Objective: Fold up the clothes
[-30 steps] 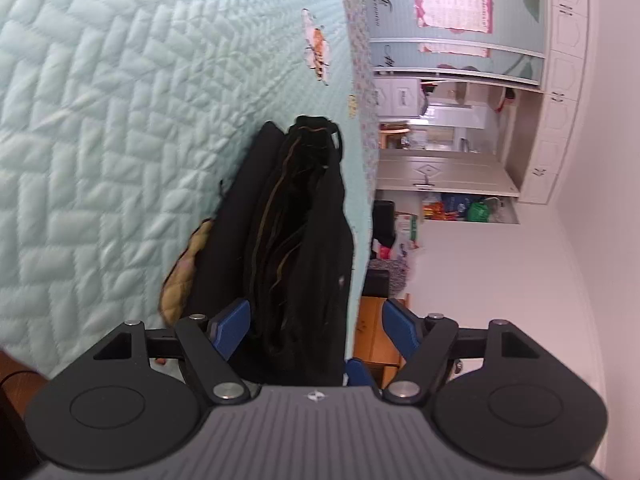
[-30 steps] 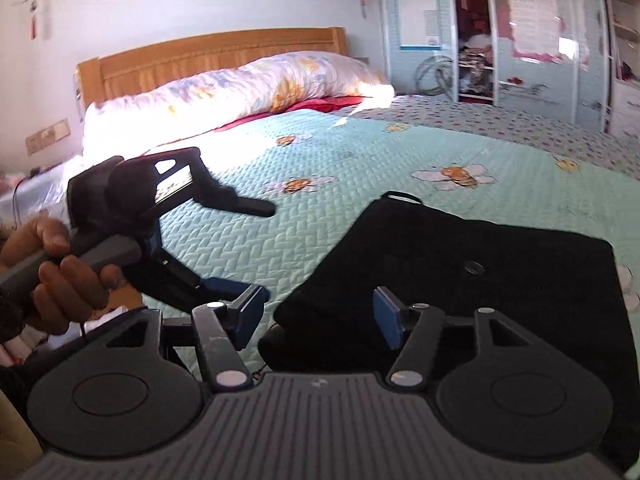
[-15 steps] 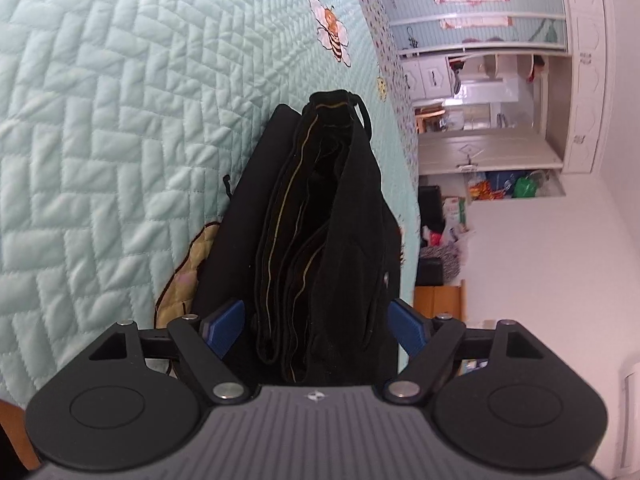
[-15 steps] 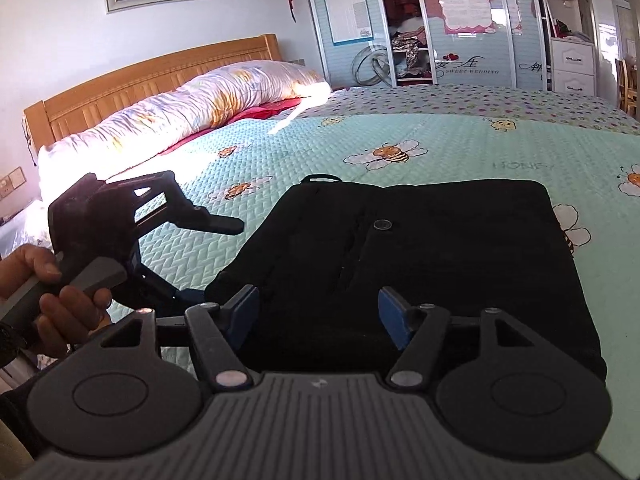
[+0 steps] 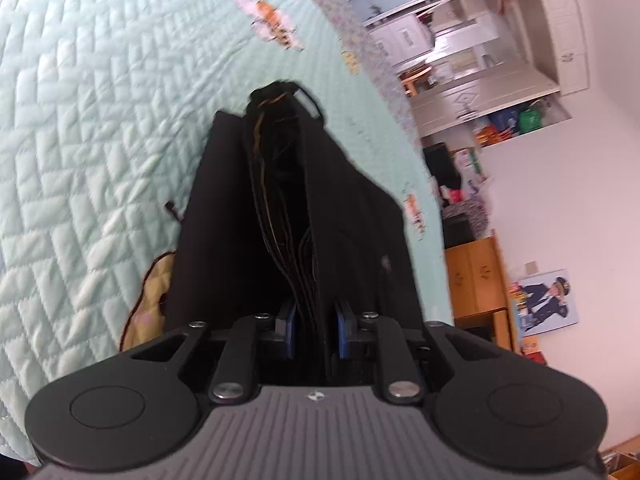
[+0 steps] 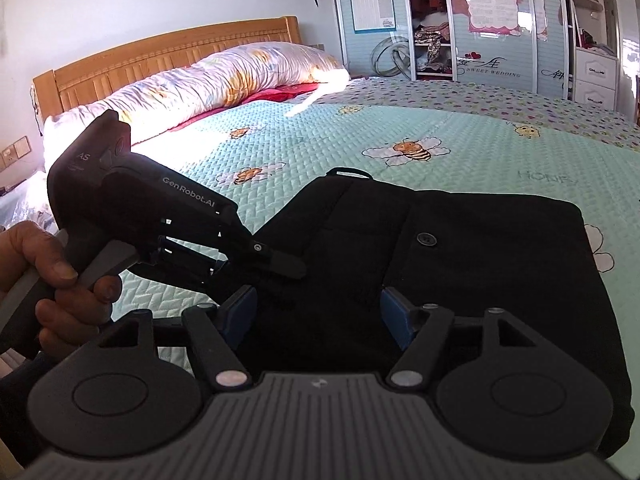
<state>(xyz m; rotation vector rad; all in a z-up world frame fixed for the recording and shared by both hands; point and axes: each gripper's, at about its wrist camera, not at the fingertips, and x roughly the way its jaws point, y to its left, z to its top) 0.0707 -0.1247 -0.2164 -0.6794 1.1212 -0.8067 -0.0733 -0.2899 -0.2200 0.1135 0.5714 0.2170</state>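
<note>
A black folded garment (image 6: 480, 260) with a button (image 6: 426, 239) lies on the mint quilted bedspread (image 6: 340, 148). In the left wrist view the garment (image 5: 224, 220) is seen edge-on, its stacked layers running between the blue pads. My left gripper (image 5: 316, 330) is closing, and the pads press on that layered edge. The right wrist view shows a hand holding the left gripper (image 6: 288, 266) at the garment's left side. My right gripper (image 6: 318, 312) hovers open over the near edge, its pads well apart.
A long floral pillow (image 6: 208, 84) lies against the wooden headboard (image 6: 160, 52) at the far end of the bed. A wardrobe with sliding doors (image 6: 480, 20) stands beyond the bed. Bare quilt stretches behind and to the right of the garment.
The left gripper's jaws have gone from wide apart to closed on the garment's layered edge, and its view has rolled. In the right wrist view the left gripper has moved in against the garment.
</note>
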